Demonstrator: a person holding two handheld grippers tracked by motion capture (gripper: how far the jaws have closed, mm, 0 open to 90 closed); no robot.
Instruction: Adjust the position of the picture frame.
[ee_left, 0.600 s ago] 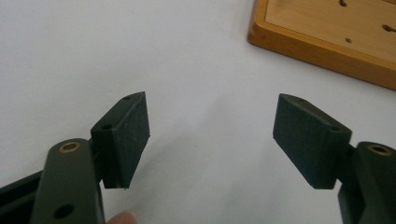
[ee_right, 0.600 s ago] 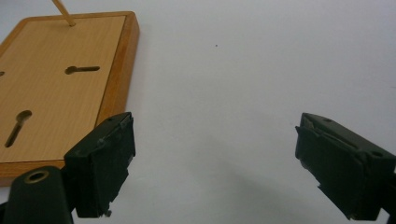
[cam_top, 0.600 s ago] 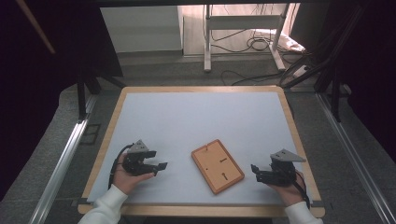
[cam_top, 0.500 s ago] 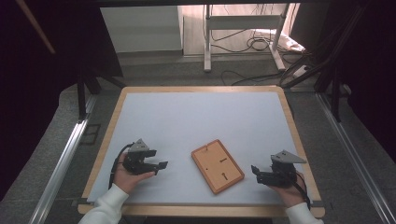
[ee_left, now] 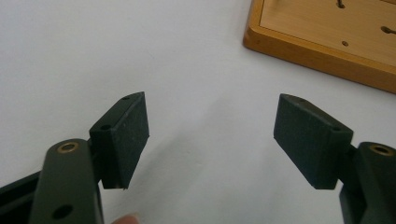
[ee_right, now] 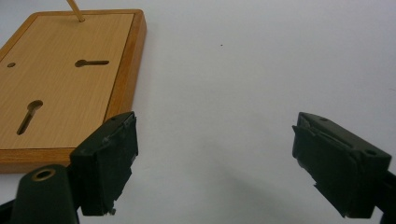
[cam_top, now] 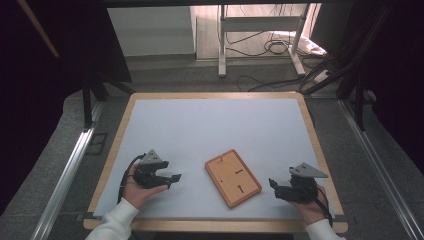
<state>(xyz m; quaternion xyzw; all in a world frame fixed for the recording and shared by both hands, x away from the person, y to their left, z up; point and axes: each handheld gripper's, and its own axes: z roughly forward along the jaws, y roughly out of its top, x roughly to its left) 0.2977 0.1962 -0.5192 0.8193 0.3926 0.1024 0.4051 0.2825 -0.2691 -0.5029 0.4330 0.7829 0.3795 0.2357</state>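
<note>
A: On the worktop (cam_top: 215, 125), near the front edge, the board (cam_top: 233, 177) lies flat, back side up, turned at an angle. Two keyhole slots show on it.

B: Grippers?

A: Left gripper (cam_top: 172, 181) sits just left of the board, held in the left hand (cam_top: 135, 187), jaws pointing toward the board. Right gripper (cam_top: 273, 184) sits just right of it, also aimed at the board.

B: Contact?

A: Neither touches it. Both are near, with white worktop between each and the board's rim.

B: Jaw state?

A: Left jaws spread wide, nothing between them; left gripper view has the board's corner ahead, to the upper right. Right jaws also spread, empty; right gripper view has the board to the left, beyond the left jaw.
</note>
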